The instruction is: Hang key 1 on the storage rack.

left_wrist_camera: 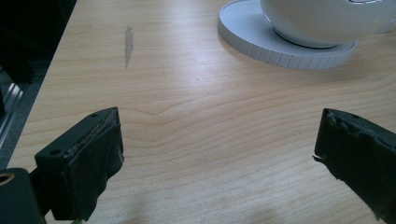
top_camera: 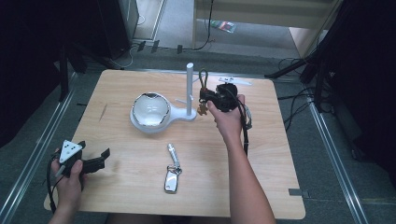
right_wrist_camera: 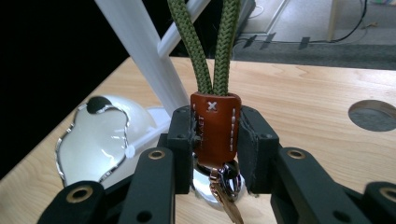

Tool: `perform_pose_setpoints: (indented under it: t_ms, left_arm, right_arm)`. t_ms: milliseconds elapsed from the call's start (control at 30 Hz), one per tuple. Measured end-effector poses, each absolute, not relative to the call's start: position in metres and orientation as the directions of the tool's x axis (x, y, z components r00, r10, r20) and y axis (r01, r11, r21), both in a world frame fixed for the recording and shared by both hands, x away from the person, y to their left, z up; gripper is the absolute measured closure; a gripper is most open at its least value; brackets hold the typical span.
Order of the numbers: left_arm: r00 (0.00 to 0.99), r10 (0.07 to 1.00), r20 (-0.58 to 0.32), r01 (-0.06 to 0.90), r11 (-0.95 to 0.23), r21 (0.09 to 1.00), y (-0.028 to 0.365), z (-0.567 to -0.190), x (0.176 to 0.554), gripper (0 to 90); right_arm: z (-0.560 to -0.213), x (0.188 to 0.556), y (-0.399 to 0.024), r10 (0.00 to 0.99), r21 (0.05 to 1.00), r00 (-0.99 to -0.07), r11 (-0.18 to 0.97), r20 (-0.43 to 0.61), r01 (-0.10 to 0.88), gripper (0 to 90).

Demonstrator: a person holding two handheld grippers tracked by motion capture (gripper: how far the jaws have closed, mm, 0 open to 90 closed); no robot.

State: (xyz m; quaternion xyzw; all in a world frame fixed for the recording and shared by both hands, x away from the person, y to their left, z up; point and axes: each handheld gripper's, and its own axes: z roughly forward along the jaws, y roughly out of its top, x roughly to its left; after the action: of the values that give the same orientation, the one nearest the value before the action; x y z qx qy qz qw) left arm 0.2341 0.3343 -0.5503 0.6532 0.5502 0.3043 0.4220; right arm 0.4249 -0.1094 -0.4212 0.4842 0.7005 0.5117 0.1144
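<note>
My right gripper [top_camera: 205, 95] is held above the table next to the white stand's post [top_camera: 189, 88], shut on a keychain. In the right gripper view the jaws press both sides of the keychain's brown leather tab [right_wrist_camera: 215, 126]; a green cord loop [right_wrist_camera: 205, 42] rises from it and a metal ring with a key [right_wrist_camera: 226, 193] hangs below. My left gripper [top_camera: 100, 158] rests at the table's front left, open, with bare wood between its pads [left_wrist_camera: 93, 172]. A silver key fob [top_camera: 172, 179] with a small metal piece lies at the front centre.
A white bowl [top_camera: 150, 109] sits on the stand's round base [top_camera: 140, 125], left of the post [right_wrist_camera: 144, 56]. A light flat object [top_camera: 233, 80] lies at the table's far edge. A round hole [right_wrist_camera: 372, 114] marks the tabletop. Dark stands and cables surround the table.
</note>
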Motion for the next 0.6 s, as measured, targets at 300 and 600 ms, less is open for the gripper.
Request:
perform_pose_setpoints:
  t_ms: [300,600]
  left_arm:
    - [0.210,0.975,-0.066,0.462,-0.039,0.886,0.334,-0.550,0.234,1.6]
    - [0.212,0.975,-0.063,0.467,-0.045,0.883,0.334,-0.550,0.234,1.7]
  right_arm:
    - [-0.423,0.434,-0.110,0.761,0.792,-0.515,0.004,0.393,0.611,69.7]
    - [-0.423,0.440,-0.111,0.748,0.776,-0.533,0.039,0.395,0.630,69.5]
